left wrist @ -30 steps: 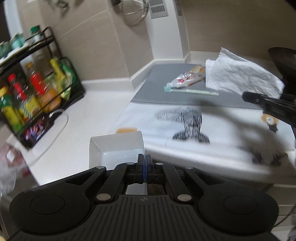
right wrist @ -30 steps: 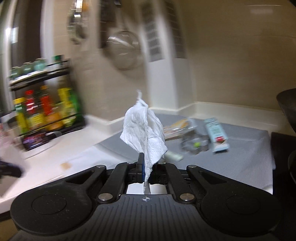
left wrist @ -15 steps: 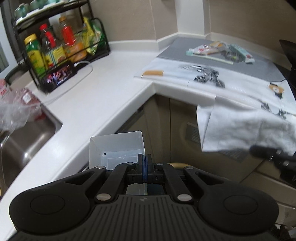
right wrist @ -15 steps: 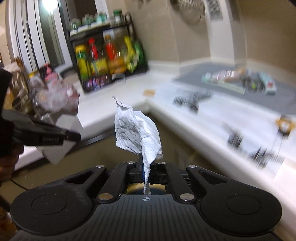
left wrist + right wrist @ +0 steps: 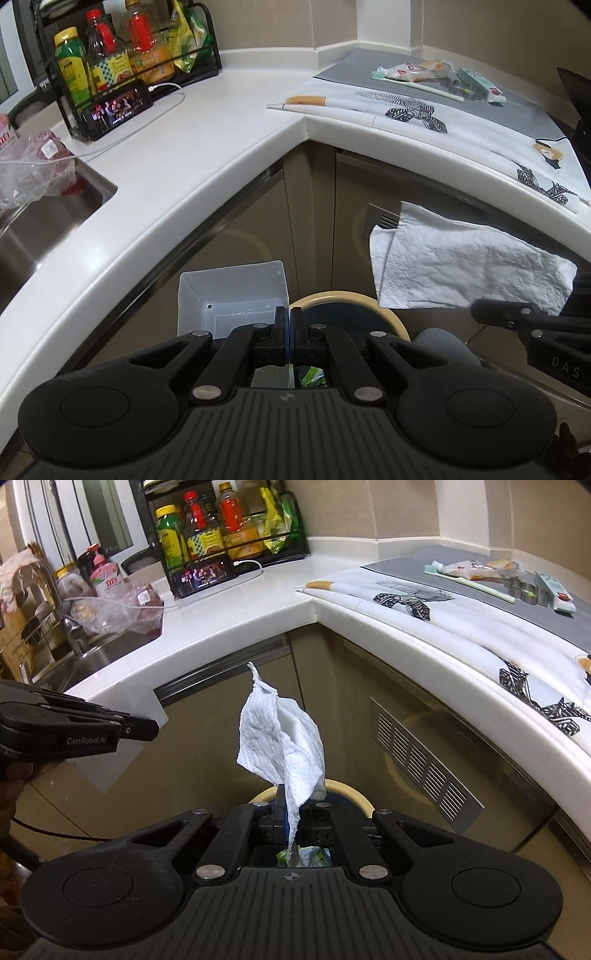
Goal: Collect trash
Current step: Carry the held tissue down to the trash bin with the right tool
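While both sets of jaws are clamped tight, we hold trash in each: our right gripper (image 5: 287, 805) pinches a crumpled white tissue (image 5: 282, 740) that stands up from the pads, and our left gripper (image 5: 287, 326) pinches the edge of a clear plastic tray (image 5: 232, 295). Both hang w/ the beige-rimmed bin (image 5: 388, 317) just below, green scraps inside. Cabinet fronts (image 5: 413, 723) are right behind. Further out, the white counter (image 5: 192, 125) wraps round w/ a toothbrush (image 5: 417, 84) & wrappers on a grey mat (image 5: 524, 110), far corner
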Motion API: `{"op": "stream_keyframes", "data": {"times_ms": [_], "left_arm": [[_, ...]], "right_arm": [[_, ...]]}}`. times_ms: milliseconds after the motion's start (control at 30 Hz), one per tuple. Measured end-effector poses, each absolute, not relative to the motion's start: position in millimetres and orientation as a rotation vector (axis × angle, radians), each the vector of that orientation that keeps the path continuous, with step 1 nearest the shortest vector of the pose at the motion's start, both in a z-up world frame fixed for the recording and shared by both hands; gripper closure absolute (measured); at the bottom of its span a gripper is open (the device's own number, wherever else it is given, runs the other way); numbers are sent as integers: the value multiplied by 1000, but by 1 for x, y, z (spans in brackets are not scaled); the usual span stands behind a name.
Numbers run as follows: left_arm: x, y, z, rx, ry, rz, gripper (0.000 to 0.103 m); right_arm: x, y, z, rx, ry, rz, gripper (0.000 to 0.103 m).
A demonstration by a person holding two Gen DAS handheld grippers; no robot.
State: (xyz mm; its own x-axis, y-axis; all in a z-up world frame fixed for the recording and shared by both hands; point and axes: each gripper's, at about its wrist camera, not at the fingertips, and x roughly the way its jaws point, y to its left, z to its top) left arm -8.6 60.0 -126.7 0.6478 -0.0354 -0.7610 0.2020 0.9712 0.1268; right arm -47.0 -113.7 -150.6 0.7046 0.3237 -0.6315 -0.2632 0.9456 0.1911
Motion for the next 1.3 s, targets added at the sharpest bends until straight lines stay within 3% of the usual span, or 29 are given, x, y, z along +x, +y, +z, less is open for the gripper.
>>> {"op": "stream_keyframes", "data": {"times_ms": [333,1300], "left_arm": [[-3,55,-145,210,905,-142,103],[68,37,-249,194,1168,-186,103]], "right_arm": [[-37,-105,-159,42,769,342,100],[45,-83,-256,-37,1089,293,100]]}}
